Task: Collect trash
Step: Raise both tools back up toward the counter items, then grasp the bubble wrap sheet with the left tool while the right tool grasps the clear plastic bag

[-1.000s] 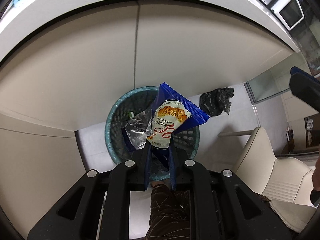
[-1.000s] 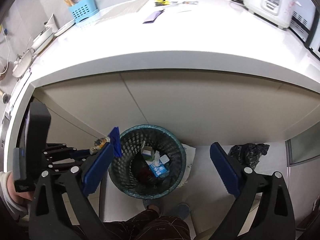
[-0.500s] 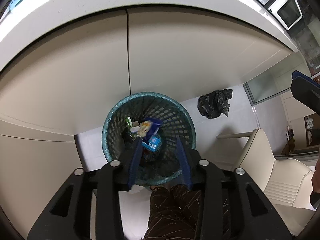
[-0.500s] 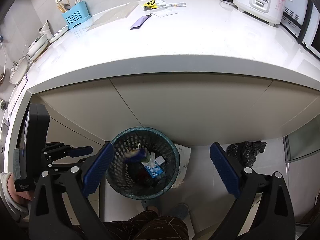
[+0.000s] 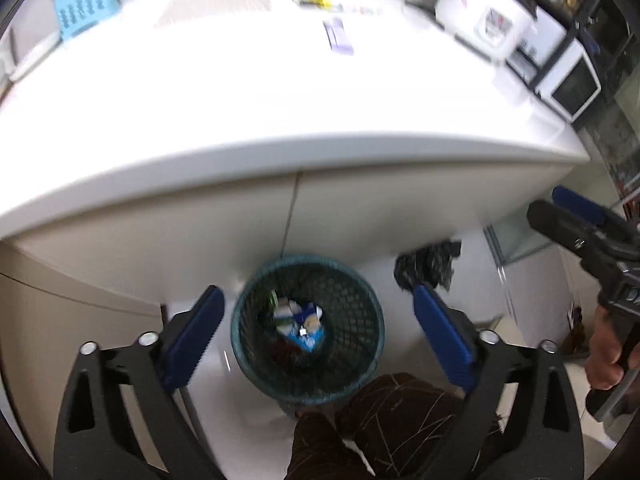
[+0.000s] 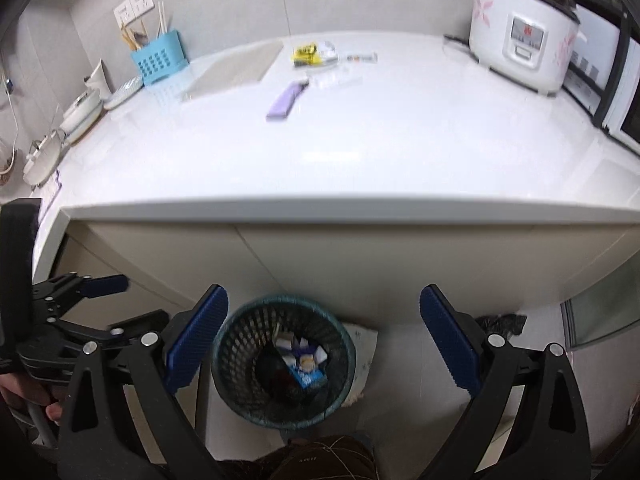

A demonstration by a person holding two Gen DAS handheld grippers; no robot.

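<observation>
A teal mesh bin (image 5: 308, 259) stands on the floor under the white counter. The blue cookie wrapper (image 5: 304, 332) lies inside it among other scraps and also shows in the right wrist view (image 6: 306, 374). My left gripper (image 5: 316, 296) hangs above the bin, its jaws opening wide with nothing between them. My right gripper (image 6: 323, 294) stands open and empty over the same bin (image 6: 280, 301). On the counter lie a yellow wrapper (image 6: 306, 55), a purple wrapper (image 6: 286, 100) and clear plastic wrappers (image 6: 336, 76).
A rice cooker (image 6: 520, 36) and a microwave (image 6: 624, 96) stand at the counter's right. At its left are a blue utensil holder (image 6: 160, 60) and dishes (image 6: 80, 108). A black bag (image 5: 428, 266) lies on the floor beside the bin. The person's leg (image 5: 360, 420) is below.
The left gripper let go of the blue cookie wrapper, which fell into the bin, and its jaws spread wide. Both grippers rose, bringing the counter top into view.
</observation>
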